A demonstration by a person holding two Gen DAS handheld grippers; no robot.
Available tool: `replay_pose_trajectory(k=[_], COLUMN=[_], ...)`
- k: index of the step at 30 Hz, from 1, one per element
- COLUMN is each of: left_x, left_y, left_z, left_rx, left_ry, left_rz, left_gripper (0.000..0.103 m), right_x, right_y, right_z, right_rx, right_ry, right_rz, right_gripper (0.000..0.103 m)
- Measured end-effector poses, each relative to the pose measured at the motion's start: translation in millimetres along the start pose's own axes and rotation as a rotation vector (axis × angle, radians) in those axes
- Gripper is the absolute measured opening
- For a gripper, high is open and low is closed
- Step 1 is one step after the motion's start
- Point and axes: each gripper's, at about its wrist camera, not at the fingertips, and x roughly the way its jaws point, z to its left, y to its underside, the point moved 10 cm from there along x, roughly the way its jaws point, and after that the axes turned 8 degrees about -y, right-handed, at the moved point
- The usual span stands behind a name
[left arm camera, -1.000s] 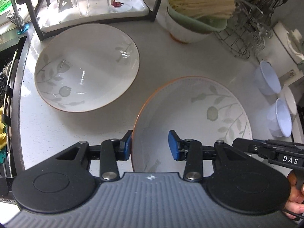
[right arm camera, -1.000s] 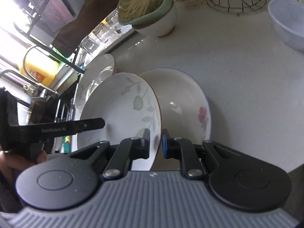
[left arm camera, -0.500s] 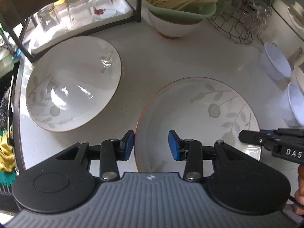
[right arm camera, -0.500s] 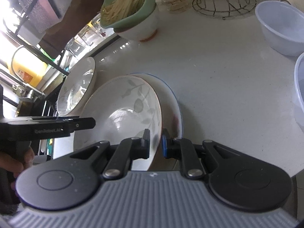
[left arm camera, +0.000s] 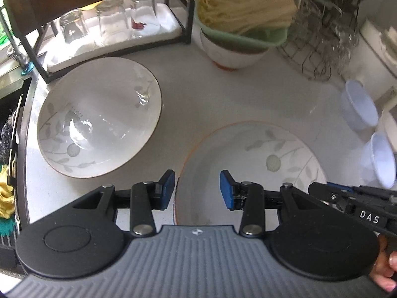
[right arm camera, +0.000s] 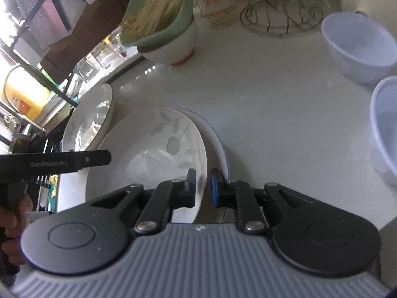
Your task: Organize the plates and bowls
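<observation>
leaf plate [right arm camera: 158, 154] lowered; right gripper [right arm camera: 203, 188] clamps rim

Home kitchen, white countertop [left arm camera: 223, 94] beside a sink edge [left arm camera: 15, 114]. Upturned glasses [left arm camera: 109, 27] dry on a rack tray, a green bowl [left arm camera: 238, 37] holds dry noodles, leaf-patterned plates [left arm camera: 99, 119] lie around

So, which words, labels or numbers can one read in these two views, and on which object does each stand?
"DAS": white letters on the black body of the right claw, seen from the left wrist view; the rest is cut off.
White print on the black body of the left claw, seen from the right wrist view: blurred, not surely readable.
Orange label on the yellow container: too blurred to read.
The leaf-pattern plates carry no text.
</observation>
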Motion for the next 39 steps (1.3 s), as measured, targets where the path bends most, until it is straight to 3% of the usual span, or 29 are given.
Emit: replay_pose_trajectory(k=[8,17,24,39], left_x=[-37,-89,-120,-162], left_y=[-9,-16,-13,11], left_z=[1,-9,-14,-27], left_rx=[-0.061,-0.048,-0.094,-0.123], left_ry=[0.044,0.084,0.153,0.163], left_rz=[-0.068,-0.157,-0.186,-0.234], left_gripper=[0.045,0.045,0.045,0.045], right_x=[-27,-76,-112,-156], right_y=[-15,-40,-46,-29], right_z=[7,32,46,62], right_rx=[-0.039,-0.107,-0.133,-0.178], right_ry=[0.04,0.028,0.02,-0.004], right_rz=[-0.09,-0.217,-0.293,-0.339], right_gripper=[0.016,0.016,0.016,0.016])
